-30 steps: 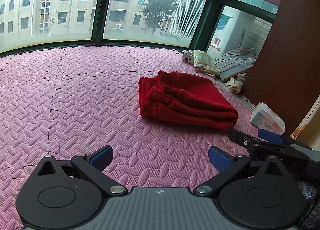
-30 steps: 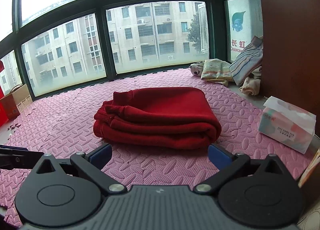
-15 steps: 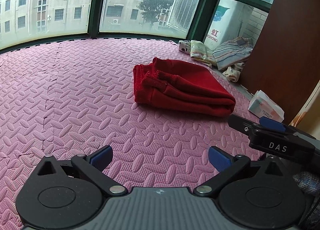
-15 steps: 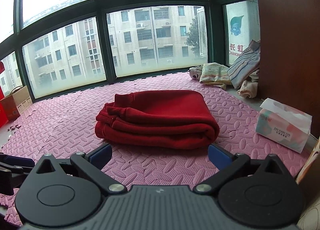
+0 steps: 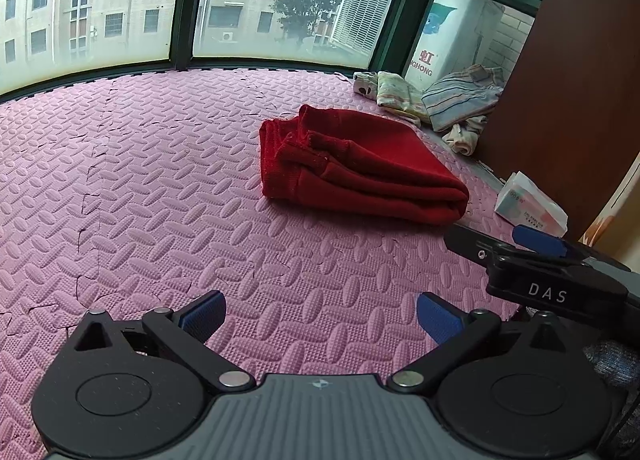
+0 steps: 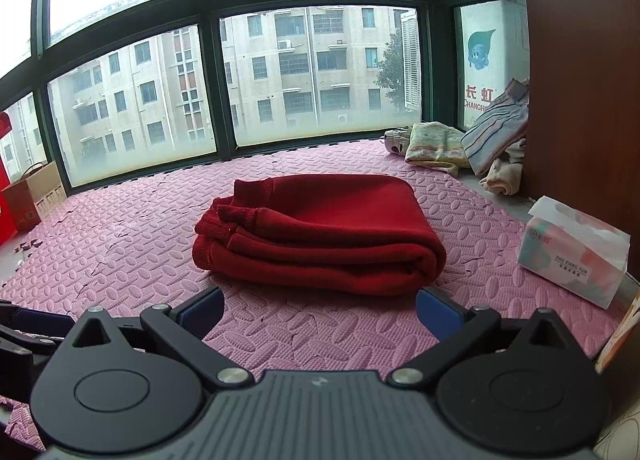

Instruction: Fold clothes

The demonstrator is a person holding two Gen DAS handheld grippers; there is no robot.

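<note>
Since the thick red knit garment (image 6: 320, 232) lies folded on the pink foam mat (image 5: 160, 200), my left gripper (image 5: 320, 312) and right gripper (image 6: 318, 310) hover short of it, jaws wide, empty

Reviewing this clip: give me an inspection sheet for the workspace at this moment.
Surface: pink foam mat, interlocking tiles.
Job's things: red garment folded in layers, lying flat.
Clutter: tissue pack at right; pile of clothes in the far corner; cardboard box at left.
Grippers: left gripper and right gripper both open, empty, short of the garment.
Cables: nothing seen.
Surroundings: windows facing apartment blocks; brown panel at right.
</note>
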